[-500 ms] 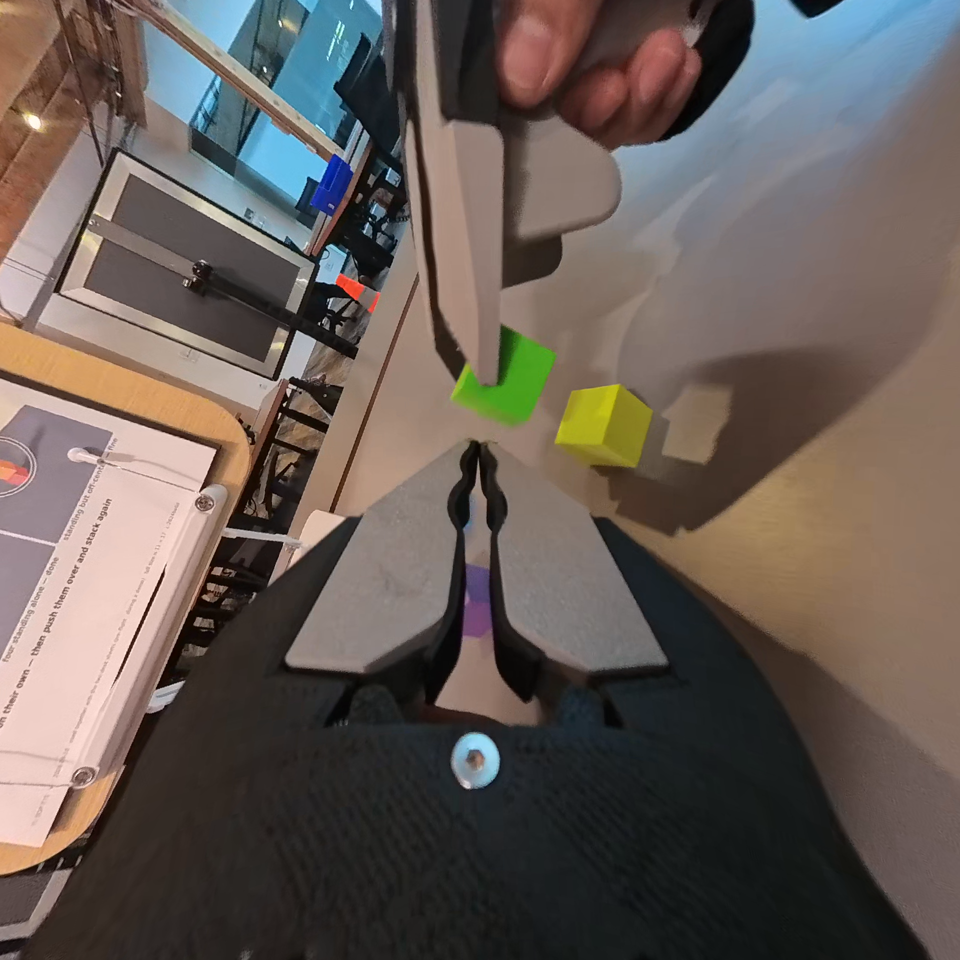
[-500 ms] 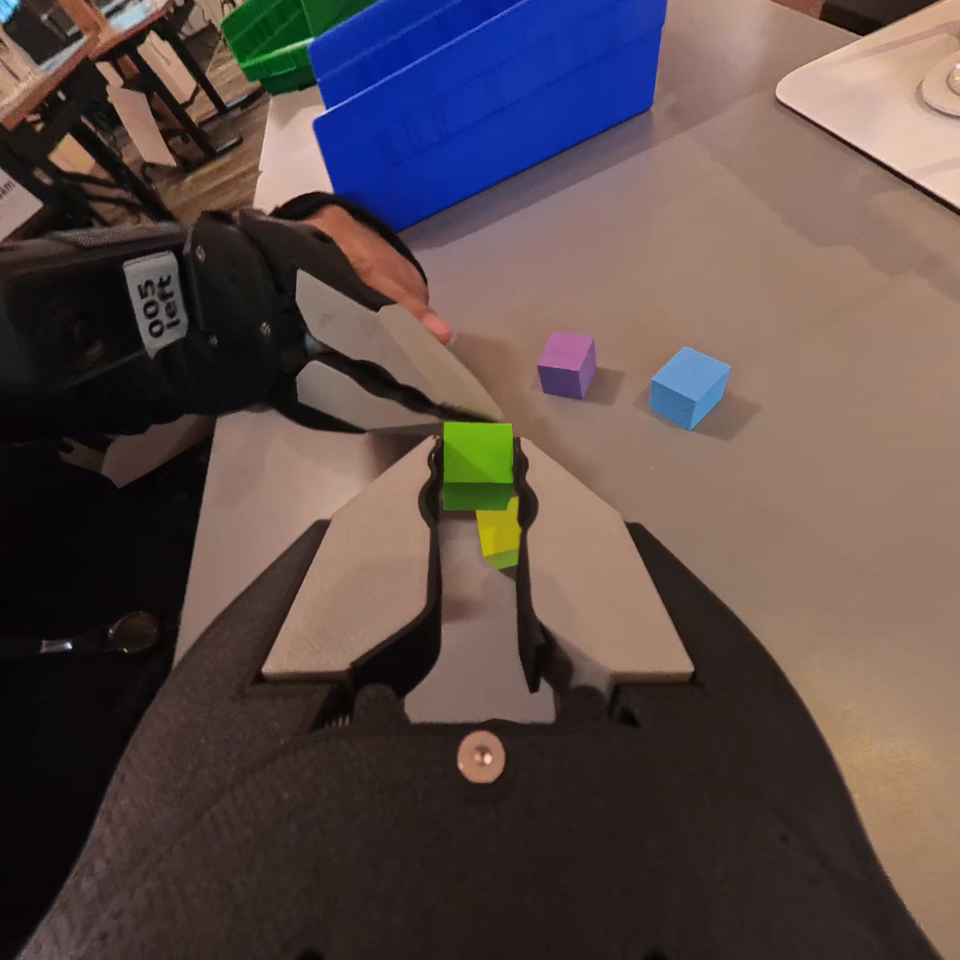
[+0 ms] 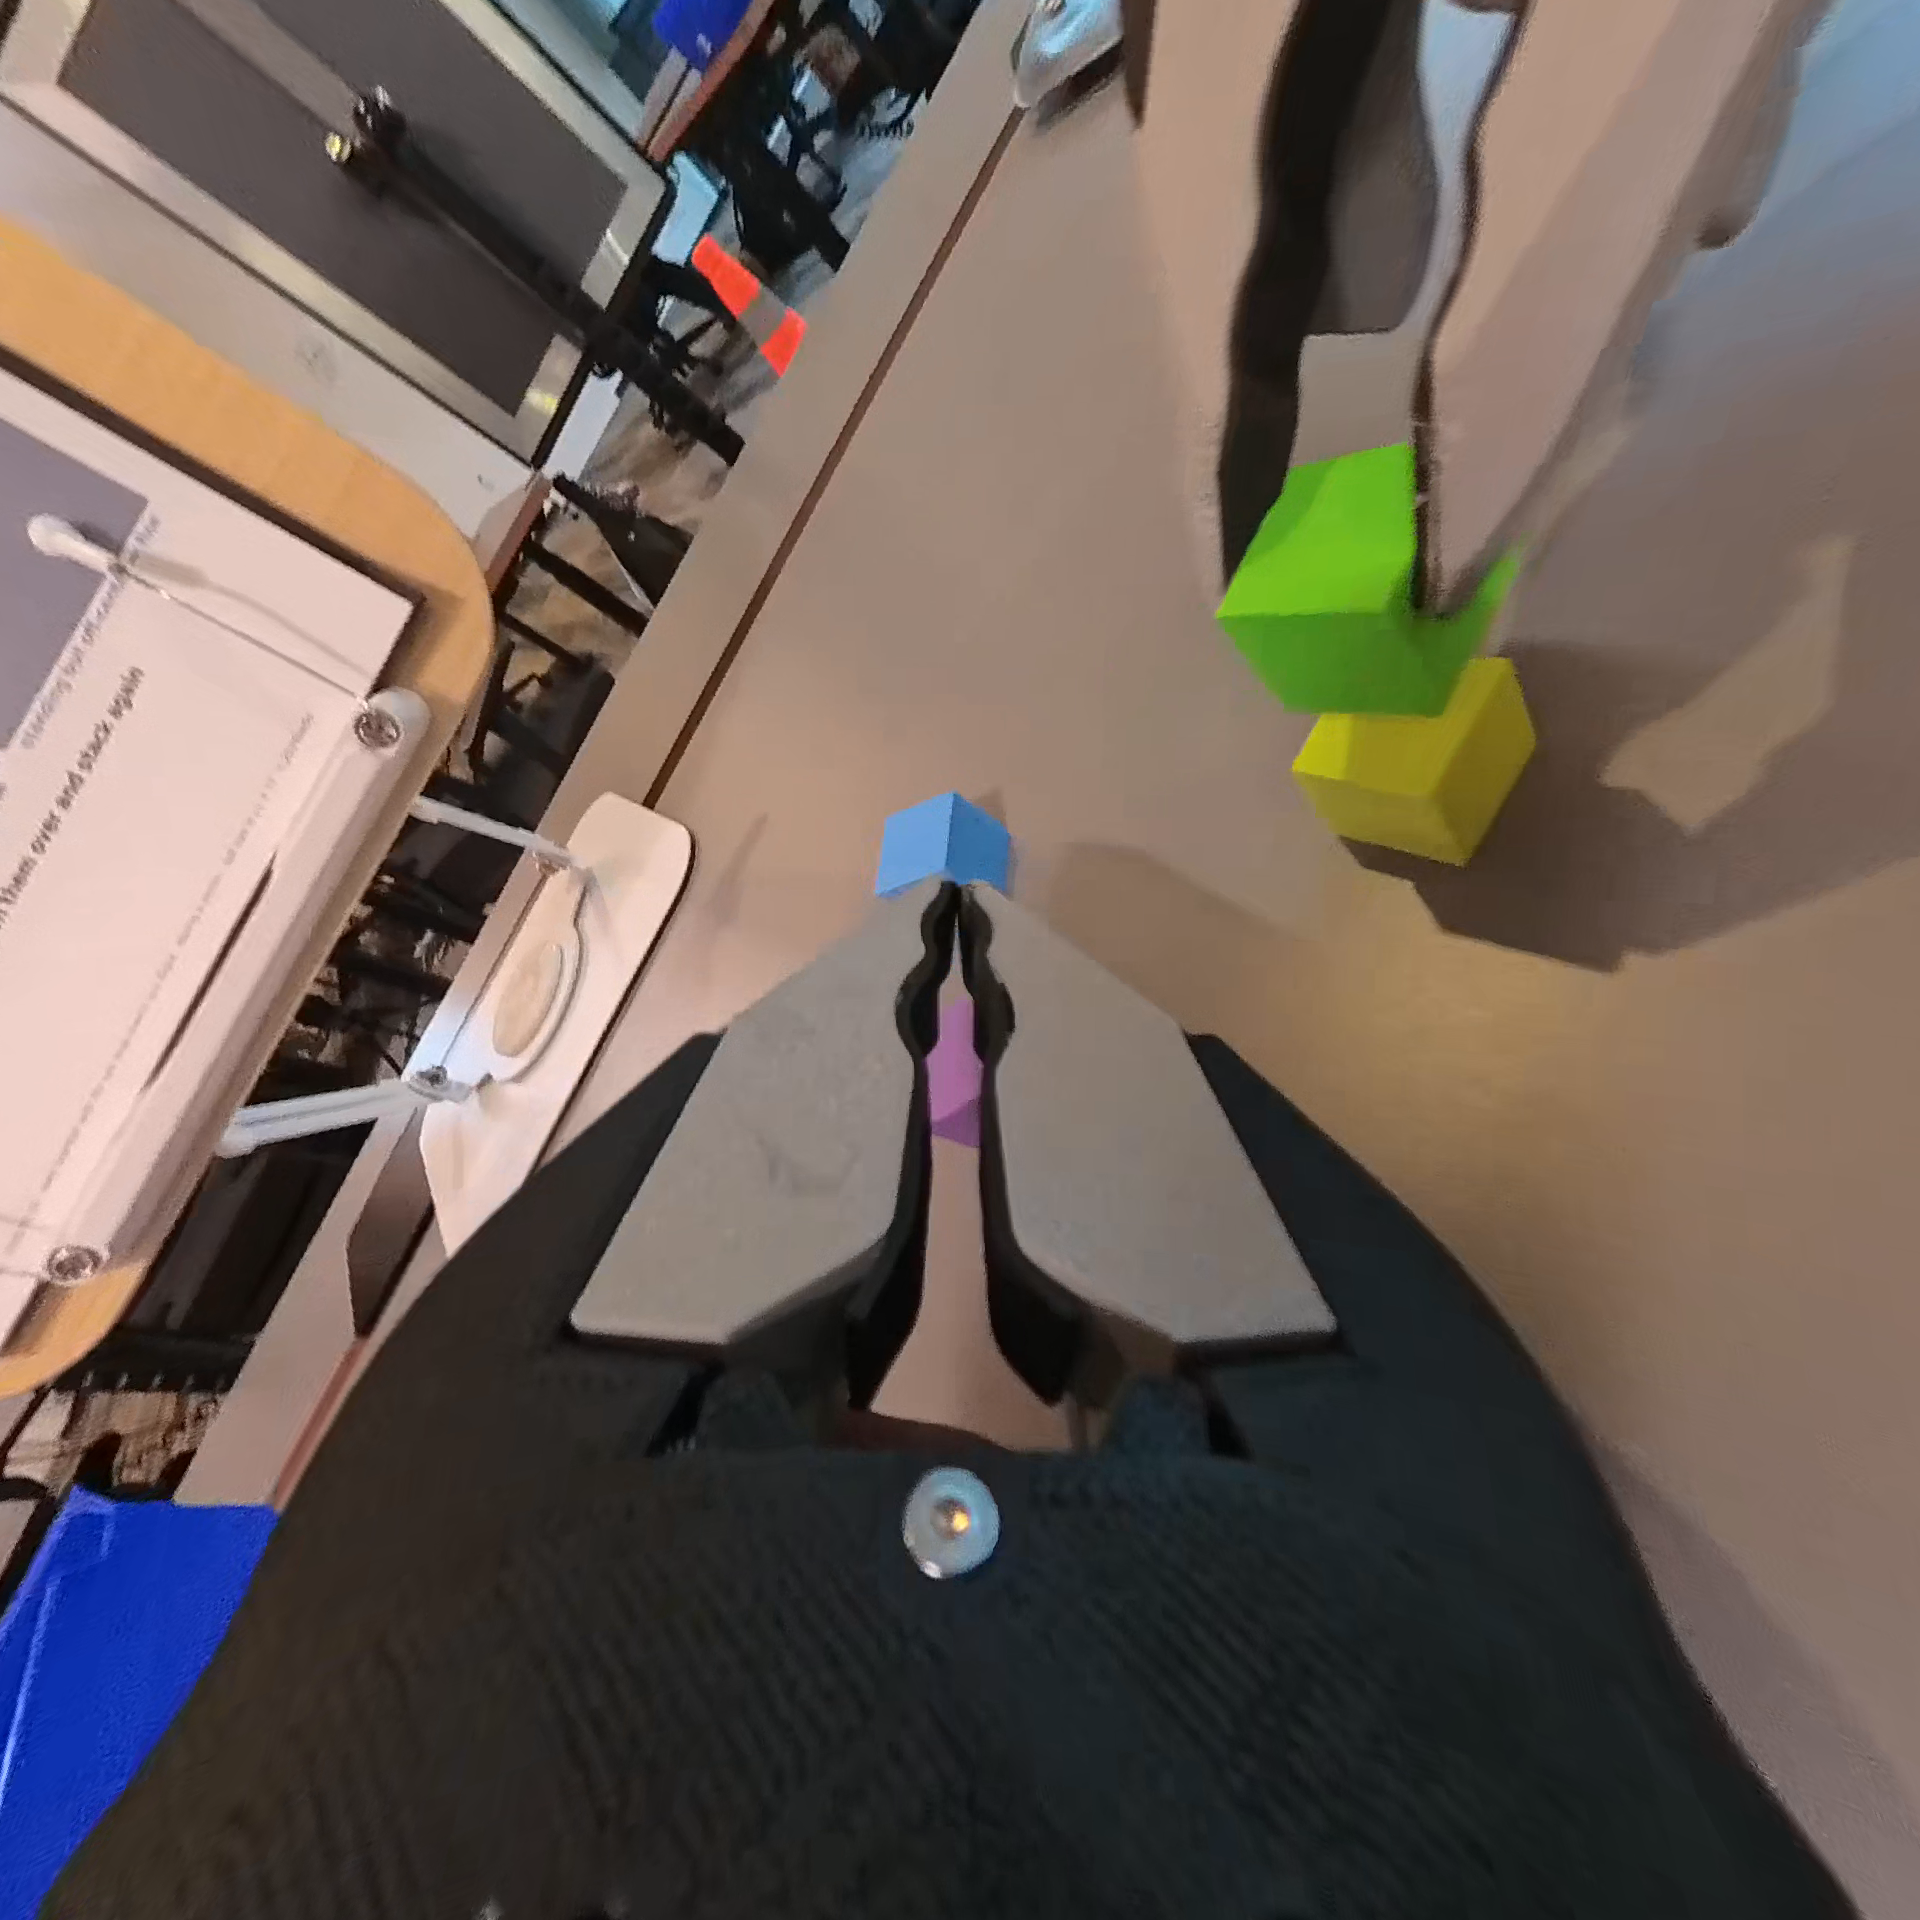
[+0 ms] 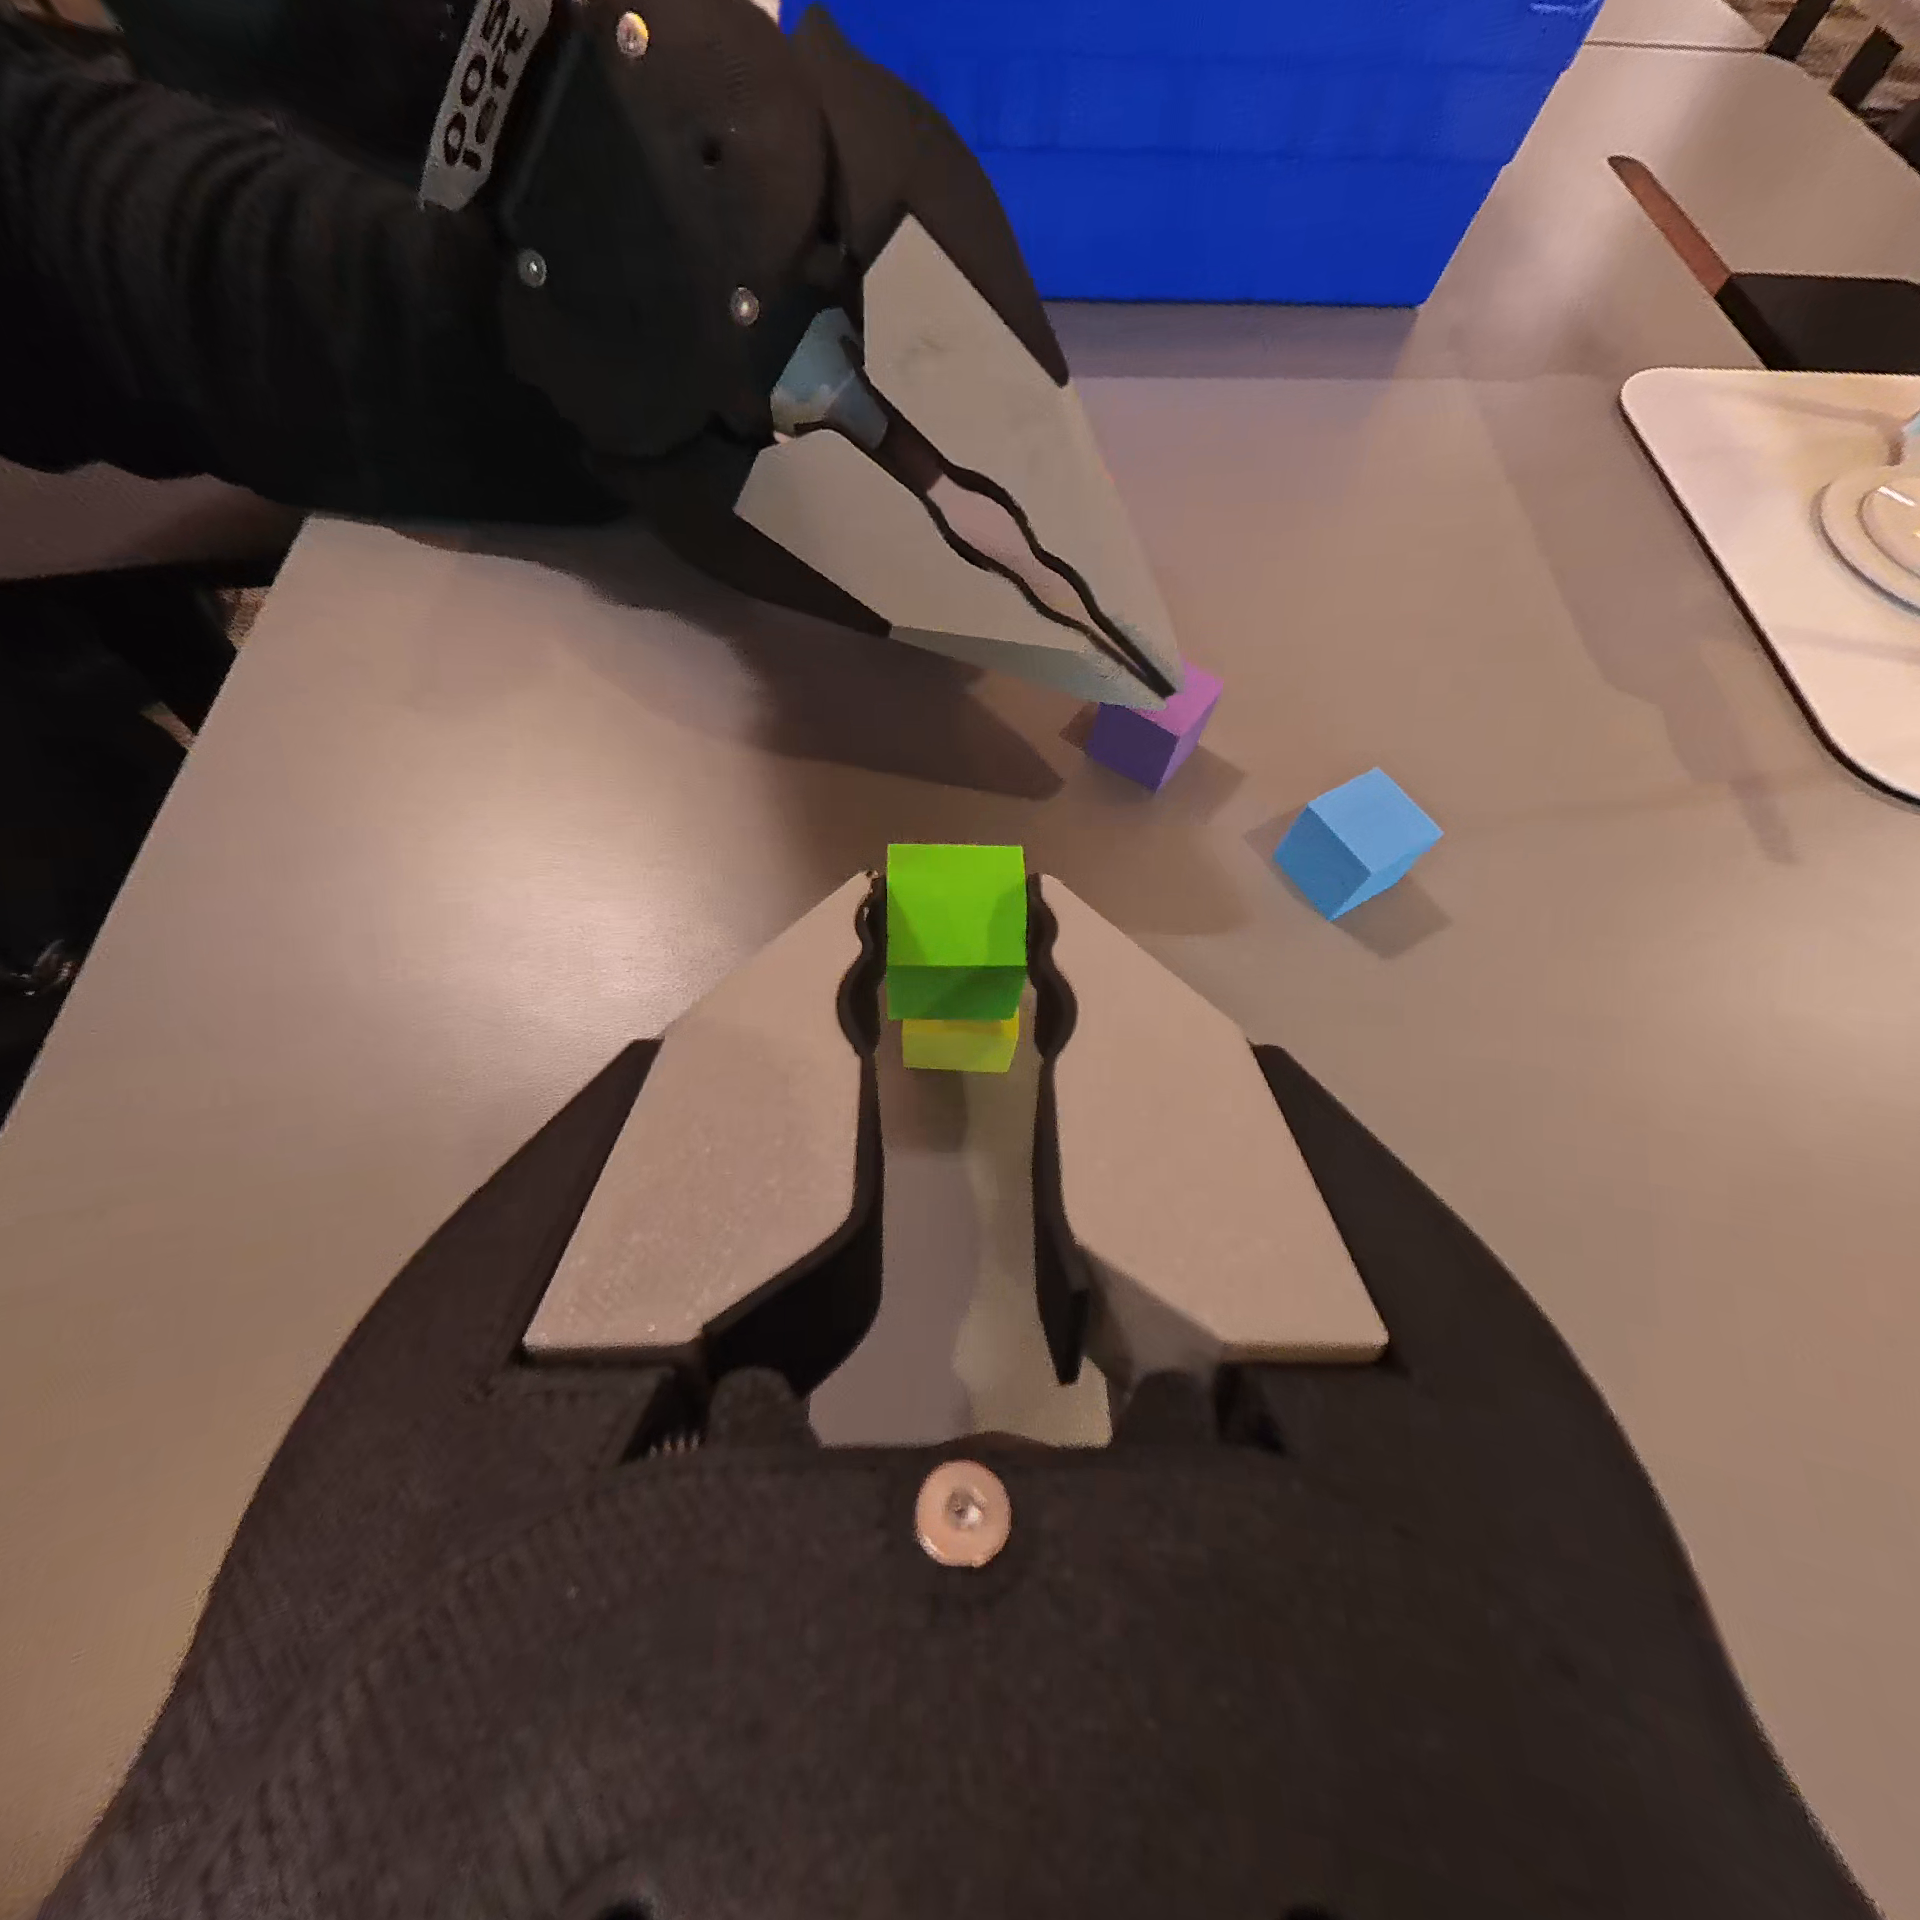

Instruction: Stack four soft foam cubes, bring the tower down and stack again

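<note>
The right gripper (image 4: 956, 914) squeezes the soft green foam cube (image 4: 954, 925) right on top of the yellow foam cube (image 4: 958, 1042), maybe touching it, while the closed left gripper (image 4: 1164, 681) points at the purple foam cube (image 4: 1153, 732).

white label with dark print (image 4: 473, 109) sitting on the black left gripper (image 4: 1164, 686), printed sheet (image 3: 156, 831) lying on the wooden side table (image 3: 447, 582), nothing else carrying writing
</note>
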### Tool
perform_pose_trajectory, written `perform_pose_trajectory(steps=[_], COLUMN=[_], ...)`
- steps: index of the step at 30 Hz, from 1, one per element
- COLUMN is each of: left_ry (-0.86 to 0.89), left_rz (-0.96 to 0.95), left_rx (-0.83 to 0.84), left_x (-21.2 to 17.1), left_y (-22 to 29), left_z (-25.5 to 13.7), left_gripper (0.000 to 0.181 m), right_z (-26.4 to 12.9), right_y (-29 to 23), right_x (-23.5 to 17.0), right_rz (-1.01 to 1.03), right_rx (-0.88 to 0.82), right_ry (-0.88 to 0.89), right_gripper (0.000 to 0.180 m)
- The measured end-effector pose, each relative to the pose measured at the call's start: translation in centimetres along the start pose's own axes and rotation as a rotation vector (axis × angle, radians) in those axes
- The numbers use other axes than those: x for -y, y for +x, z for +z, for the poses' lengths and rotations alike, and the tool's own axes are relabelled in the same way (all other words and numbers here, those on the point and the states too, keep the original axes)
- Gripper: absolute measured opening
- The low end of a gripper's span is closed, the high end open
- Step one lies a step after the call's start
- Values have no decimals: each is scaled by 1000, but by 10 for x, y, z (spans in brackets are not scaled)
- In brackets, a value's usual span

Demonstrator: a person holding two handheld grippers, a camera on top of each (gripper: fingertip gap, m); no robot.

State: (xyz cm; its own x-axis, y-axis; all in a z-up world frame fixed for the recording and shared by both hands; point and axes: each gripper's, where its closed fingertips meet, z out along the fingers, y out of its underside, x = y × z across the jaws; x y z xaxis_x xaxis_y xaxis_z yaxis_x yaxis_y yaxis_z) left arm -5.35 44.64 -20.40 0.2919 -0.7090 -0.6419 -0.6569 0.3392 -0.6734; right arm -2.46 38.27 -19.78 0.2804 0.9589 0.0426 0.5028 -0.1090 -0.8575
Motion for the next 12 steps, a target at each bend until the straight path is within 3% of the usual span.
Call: perform_pose_trajectory(steps=[12], left_ry=[-74], left_rz=[-237], left_rx=[35], left_x=[-21], left_y=[-22], left_z=[4], left_gripper=[0], right_z=[5], right_y=[3], right_x=[-3], right_rz=[11], right_rx=[-35], right_ry=[-26], right_gripper=[24])
